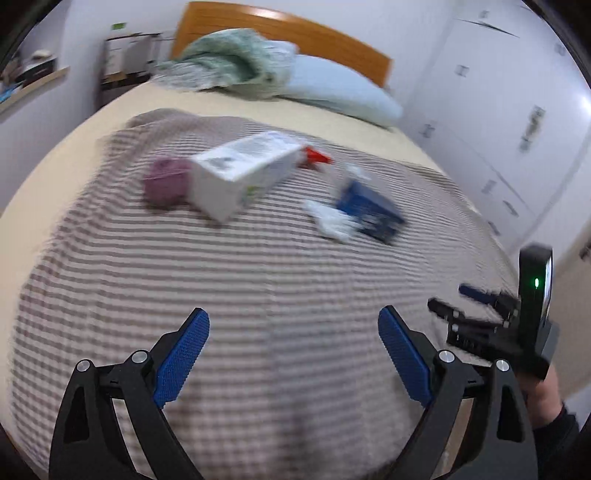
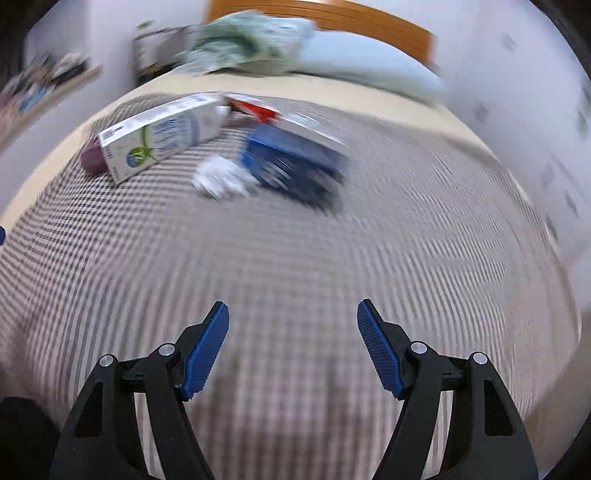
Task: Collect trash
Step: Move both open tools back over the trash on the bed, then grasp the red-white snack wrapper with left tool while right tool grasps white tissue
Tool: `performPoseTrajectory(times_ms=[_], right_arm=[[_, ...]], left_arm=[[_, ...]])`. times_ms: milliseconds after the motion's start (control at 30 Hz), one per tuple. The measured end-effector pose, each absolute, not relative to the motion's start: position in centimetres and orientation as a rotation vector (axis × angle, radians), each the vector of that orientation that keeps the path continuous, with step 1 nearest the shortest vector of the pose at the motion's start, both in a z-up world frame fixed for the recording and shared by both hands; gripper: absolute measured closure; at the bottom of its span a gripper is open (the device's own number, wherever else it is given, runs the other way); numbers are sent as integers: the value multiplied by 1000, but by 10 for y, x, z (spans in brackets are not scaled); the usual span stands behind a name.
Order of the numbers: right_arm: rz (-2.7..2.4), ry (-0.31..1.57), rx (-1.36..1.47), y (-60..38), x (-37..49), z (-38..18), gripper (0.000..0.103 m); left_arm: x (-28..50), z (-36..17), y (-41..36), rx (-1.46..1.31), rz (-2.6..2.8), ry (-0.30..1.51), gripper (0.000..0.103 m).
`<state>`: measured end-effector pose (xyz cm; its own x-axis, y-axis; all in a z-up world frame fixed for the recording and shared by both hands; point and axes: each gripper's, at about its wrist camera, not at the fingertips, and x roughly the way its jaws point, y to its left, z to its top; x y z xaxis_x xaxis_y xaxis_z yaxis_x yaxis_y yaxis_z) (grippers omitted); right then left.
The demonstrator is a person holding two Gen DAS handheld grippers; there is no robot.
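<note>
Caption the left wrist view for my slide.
Open left gripper faces white carton, blue box and crumpled tissue on checked blanket.

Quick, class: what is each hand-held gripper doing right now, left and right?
Left hand-held gripper: open, holding nothing, above the striped blanket.
Right hand-held gripper: open, holding nothing.

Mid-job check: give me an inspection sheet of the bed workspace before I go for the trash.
Surface: checked blanket over the bed.
Job's things: white carton, blue box, crumpled white paper, purple item, red item, all lying on the blanket.
Clutter: green bedding, pillow.
Grippers: left gripper and right gripper open, empty.
Cables: nothing seen.
Surroundings: wooden headboard, white wardrobe.
</note>
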<state>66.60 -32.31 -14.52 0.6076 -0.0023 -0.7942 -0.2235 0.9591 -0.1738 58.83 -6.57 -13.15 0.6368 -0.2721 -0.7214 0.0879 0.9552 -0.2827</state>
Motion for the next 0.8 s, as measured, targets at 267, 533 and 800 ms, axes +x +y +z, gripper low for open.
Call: performPoseTrajectory(times_ms=[267,533,800], right_arm=[[256,947,-313,-257,783,-185,34],[339,853,-221,-266,783,-179,95],[208,625,-180,-360,766,-98,95]], left_arm=[[660,-121,-30,-163,-125,832,13],[783,-84,-49,-11,-186,783,8],[881,-115,-181,627,-284,761,8]])
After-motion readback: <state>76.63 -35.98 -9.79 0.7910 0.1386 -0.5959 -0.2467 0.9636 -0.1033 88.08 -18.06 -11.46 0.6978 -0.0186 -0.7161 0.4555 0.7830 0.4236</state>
